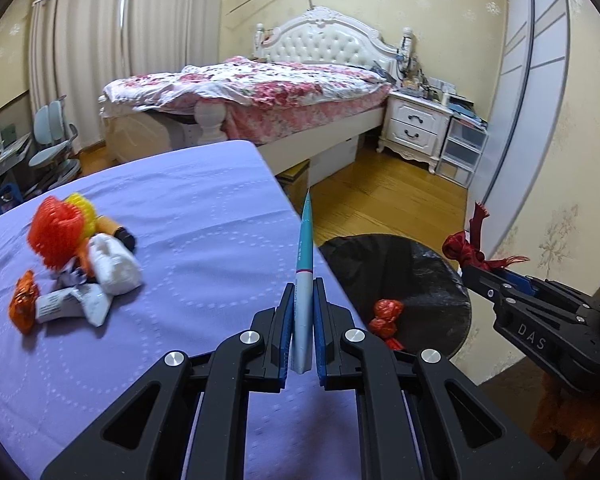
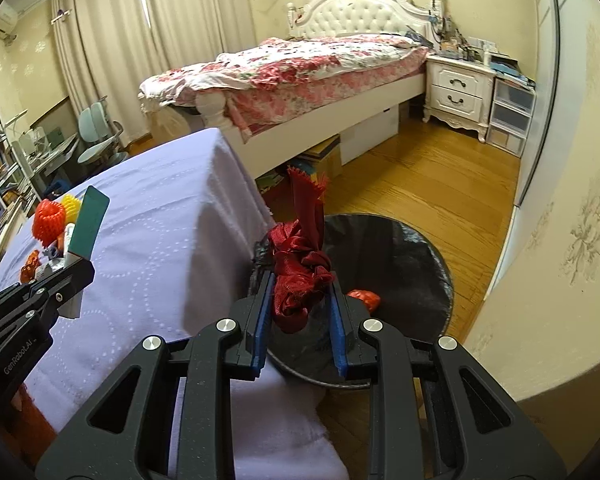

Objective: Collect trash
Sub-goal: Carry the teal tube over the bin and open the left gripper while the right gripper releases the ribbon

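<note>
Black left gripper (image 1: 302, 316) fingers are squeezing a flat teal and white card packet (image 1: 303, 280), and we are holding it up over the edge of the bench with the purple cloth (image 1: 188, 208). We are also pinching a crumpled dark red ribbon (image 2: 302, 276) in our right gripper (image 2: 300, 308), right above the round bin with the black bag (image 2: 412, 264), so it can probably drop in. One red wrapper (image 2: 365, 299) is lying inside already. More trash, like an orange foam net (image 1: 56, 232), is waiting on the bench.
</note>
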